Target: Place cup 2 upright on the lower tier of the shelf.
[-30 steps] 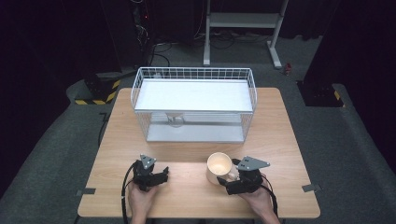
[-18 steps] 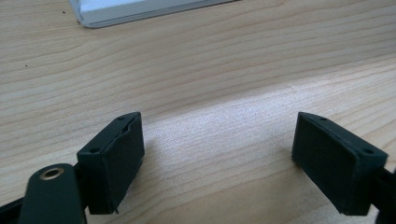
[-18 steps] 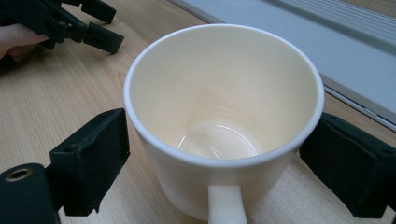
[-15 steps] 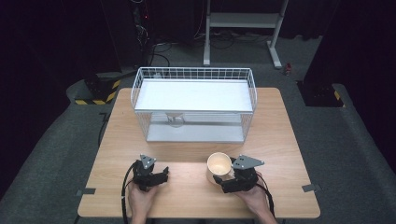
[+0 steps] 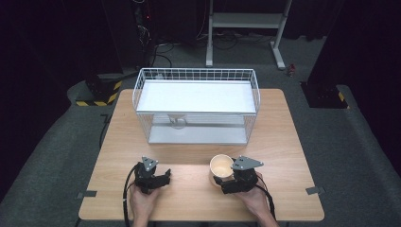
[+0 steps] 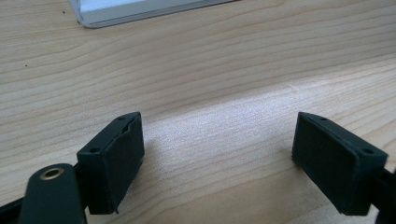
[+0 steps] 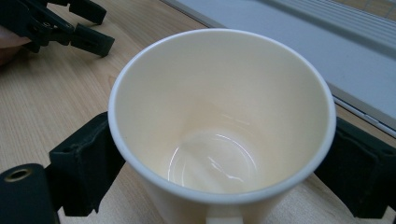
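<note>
A cream paper cup (image 5: 221, 165) stands upright and empty near the table's front edge, right of the middle. My right gripper (image 5: 222, 178) has its jaws against both sides of the cup (image 7: 219, 116); it is shut on it, and a hand holds the gripper from below. At the front left, my left gripper (image 5: 163, 178) rests low over the wood. In the left gripper view, the left gripper (image 6: 219, 158) stands open with only bare table between its fingers. The left gripper (image 7: 60, 23) also shows far off at the top left of the right gripper view.
A white wire basket (image 5: 196, 71) with a white floor takes up the back half of the wooden table (image 5: 283, 142). A small pale object (image 5: 177, 120) lies inside it near the front left. The basket's base edge (image 6: 140, 11) lies just ahead of the left gripper.
My right gripper has edged slightly left with the cup in it. The left gripper has stayed where it was.
</note>
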Motion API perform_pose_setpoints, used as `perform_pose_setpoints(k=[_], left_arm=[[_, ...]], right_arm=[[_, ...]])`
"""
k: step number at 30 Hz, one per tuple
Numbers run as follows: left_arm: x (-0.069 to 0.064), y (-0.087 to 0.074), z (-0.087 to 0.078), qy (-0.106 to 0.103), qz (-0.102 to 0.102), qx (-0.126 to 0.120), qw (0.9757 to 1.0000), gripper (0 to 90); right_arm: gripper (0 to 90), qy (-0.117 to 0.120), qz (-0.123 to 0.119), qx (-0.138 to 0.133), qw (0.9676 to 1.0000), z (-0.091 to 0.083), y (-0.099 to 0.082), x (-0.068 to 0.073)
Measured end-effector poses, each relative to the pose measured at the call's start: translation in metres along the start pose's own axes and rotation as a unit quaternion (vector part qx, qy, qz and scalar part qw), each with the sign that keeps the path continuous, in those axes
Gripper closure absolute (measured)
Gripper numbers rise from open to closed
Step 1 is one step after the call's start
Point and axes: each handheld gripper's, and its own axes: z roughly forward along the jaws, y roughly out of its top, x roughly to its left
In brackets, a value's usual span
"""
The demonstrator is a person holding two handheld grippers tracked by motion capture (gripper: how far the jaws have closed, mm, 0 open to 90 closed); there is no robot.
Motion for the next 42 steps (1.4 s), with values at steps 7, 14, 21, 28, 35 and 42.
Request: perform_pose_setpoints(k=[7, 14, 21, 28, 35, 42], left_arm=[[0.0000, 0.0000, -0.0004, -0.001, 0.002, -0.001, 1.0000, 18.7], [0.0000, 0.0000, -0.0004, -0.001, 0.002, -0.001, 1.0000, 18.7], [0.0000, 0.0000, -0.0004, -0.001, 0.002, -0.001, 1.0000, 18.7], [0.0000, -0.0001, -0.0004, -0.001, 0.002, -0.001, 1.0000, 18.7], [-0.0002, -0.0001, -0.0002, -0.001, 0.000, -0.002, 1.0000, 18.7], [0.0001, 0.0000, -0.0004, -0.001, 0.001, -0.001, 1.0000, 18.7]], right_arm=[[8.1, 0.001, 0.001, 0.008, 1.0000, 0.0032, 0.0025, -0.0005], [8.1, 0.003, 0.000, 0.006, 1.0000, 0.0068, 0.0036, -0.0010], [8.2, 0.002, 0.001, 0.005, 1.0000, 0.0093, 0.0040, -0.0008], [8.7, -0.001, -0.002, -0.002, 1.0000, 0.0092, 0.0024, 0.0000], [8.9, -0.004, -0.001, -0.002, 1.0000, 0.0087, 0.0021, 0.0009], [9.0, -0.008, 0.002, -0.002, 1.0000, 0.0061, 0.0018, -0.0010]])
